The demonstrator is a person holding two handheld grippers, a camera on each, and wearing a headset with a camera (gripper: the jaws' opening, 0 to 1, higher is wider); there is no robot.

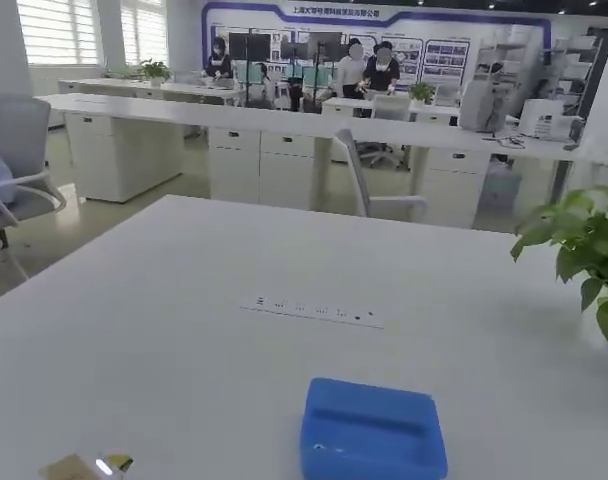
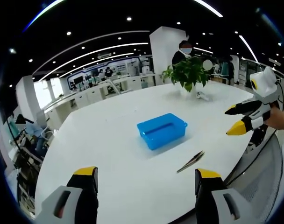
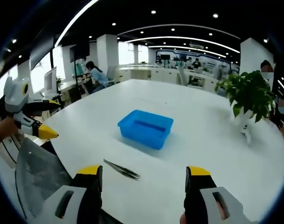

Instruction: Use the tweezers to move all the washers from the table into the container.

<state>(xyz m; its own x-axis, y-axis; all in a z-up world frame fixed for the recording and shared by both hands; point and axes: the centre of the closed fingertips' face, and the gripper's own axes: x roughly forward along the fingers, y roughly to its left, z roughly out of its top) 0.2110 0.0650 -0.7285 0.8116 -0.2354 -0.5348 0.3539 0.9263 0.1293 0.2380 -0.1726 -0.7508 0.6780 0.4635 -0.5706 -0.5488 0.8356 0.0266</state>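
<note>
Left gripper (image 2: 146, 172) and right gripper (image 3: 144, 171) both gape wide, holding nothing. Tweezers (image 2: 191, 161) lie flat on the table (image 2: 109, 140) just ahead of both, untouched; container (image 2: 161, 129) beyond, plant (image 2: 186, 74) farther back

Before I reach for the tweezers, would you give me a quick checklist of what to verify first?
1. Left gripper open, empty: ok.
2. Right gripper open, empty: ok.
3. Tweezers lying free on the table: ok.
4. Blue container upright, top open: ok.
5. Path to tweezers unobstructed: ok.
6. Washers located: cannot tell, too small to make out.
</note>
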